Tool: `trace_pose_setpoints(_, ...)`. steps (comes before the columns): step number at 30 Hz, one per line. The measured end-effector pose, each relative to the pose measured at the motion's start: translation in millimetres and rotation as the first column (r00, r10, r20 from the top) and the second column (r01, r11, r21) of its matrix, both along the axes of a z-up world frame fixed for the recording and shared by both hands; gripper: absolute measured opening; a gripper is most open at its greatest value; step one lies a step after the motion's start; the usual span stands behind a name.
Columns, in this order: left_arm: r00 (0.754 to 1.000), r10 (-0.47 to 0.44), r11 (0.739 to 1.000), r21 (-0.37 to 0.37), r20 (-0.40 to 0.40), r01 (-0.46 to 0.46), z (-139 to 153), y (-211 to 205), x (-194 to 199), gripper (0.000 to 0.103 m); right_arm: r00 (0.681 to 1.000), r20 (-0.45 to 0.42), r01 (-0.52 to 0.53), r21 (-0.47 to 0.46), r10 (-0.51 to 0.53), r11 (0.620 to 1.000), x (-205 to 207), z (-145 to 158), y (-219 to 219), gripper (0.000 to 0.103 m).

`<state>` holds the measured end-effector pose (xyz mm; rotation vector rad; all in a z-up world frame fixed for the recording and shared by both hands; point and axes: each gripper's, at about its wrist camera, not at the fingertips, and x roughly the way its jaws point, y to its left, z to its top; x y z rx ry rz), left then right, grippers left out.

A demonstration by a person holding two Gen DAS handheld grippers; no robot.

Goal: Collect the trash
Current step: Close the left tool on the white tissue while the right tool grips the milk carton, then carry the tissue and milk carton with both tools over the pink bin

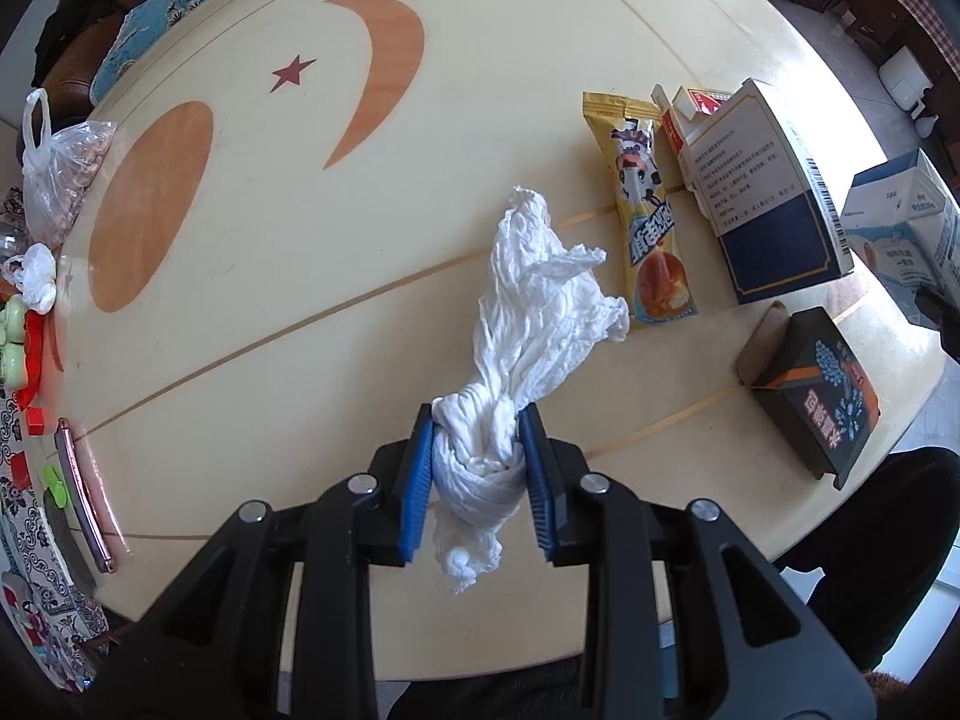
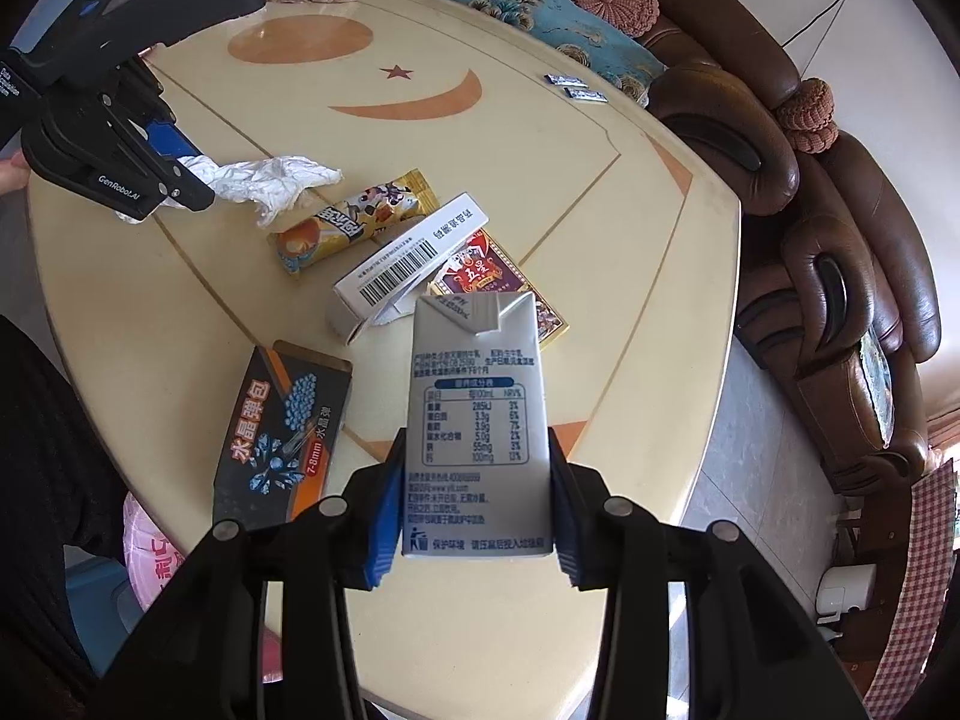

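tissue, twisted and white, sits pinched between the blue pads of the left gripper, its long axis running forward past the fingertips over the table. the right gripper is clamped on a milk carton, held lengthwise, folded top pointing away, above the table's near edge.

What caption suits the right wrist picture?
Right claw grips a milk carton above a table littered with wrappers.
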<state>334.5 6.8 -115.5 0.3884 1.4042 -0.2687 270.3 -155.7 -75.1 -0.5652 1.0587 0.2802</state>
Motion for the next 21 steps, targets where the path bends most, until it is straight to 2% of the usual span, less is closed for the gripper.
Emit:
trace_pose_setpoints(12,0.997,0.027,1.000,-0.016,0.066,-0.026,51,27,-37,0.029,0.999,0.022,0.041,0.031,-0.042,0.999,-22,28,7,0.041)
trace_pose_setpoints(21,0.992,-0.009,1.000,-0.025,0.126,0.012,74,32,-77,0.029,0.998,0.032,0.059,0.088,-0.062,0.994,-53,55,10,0.041)
